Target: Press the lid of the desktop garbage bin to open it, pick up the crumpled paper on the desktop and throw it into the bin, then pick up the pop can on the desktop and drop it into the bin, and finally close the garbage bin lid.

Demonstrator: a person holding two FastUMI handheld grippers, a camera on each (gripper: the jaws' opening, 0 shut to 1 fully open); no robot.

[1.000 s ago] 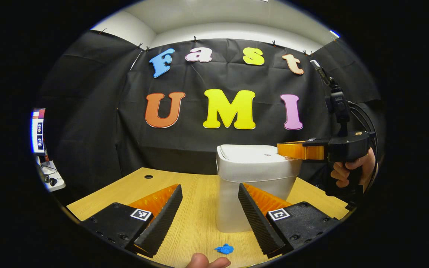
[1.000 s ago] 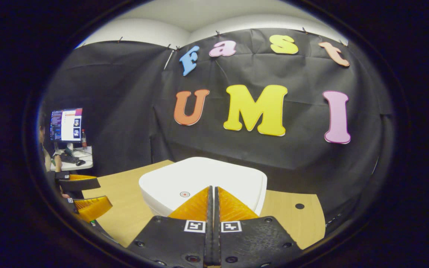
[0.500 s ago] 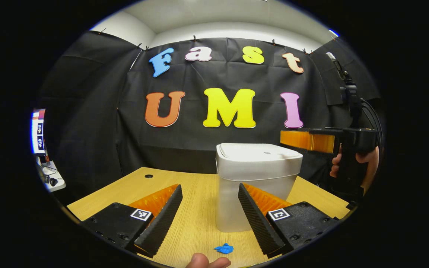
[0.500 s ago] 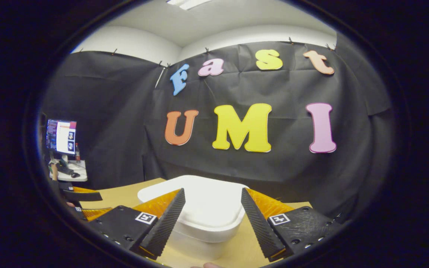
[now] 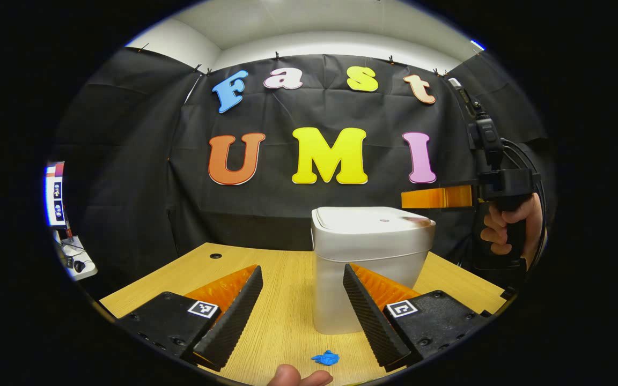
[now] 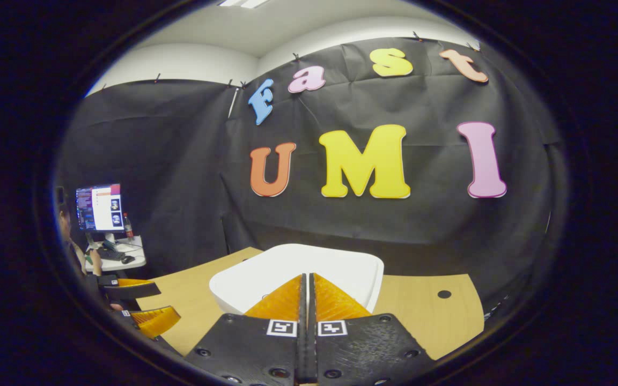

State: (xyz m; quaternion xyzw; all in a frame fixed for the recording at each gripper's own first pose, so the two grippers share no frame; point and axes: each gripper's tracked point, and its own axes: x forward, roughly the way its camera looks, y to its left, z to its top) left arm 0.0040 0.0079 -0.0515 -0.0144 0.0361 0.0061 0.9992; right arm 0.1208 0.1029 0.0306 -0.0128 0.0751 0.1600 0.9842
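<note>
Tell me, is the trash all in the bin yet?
Not that I can see. The white bin has its lid down. The right hand-held gripper, fingers together, hangs just above the lid, seemingly ready to press. A blue scrap lies on the desk. Throwing paper and can, then closing, remain.

bin (image 5: 368, 257) — white; table (image 5: 287, 279) — light wood grain; scrap (image 5: 325, 357) — blue

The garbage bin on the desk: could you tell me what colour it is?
White; the garbage bin shows best in the left gripper view.
</note>
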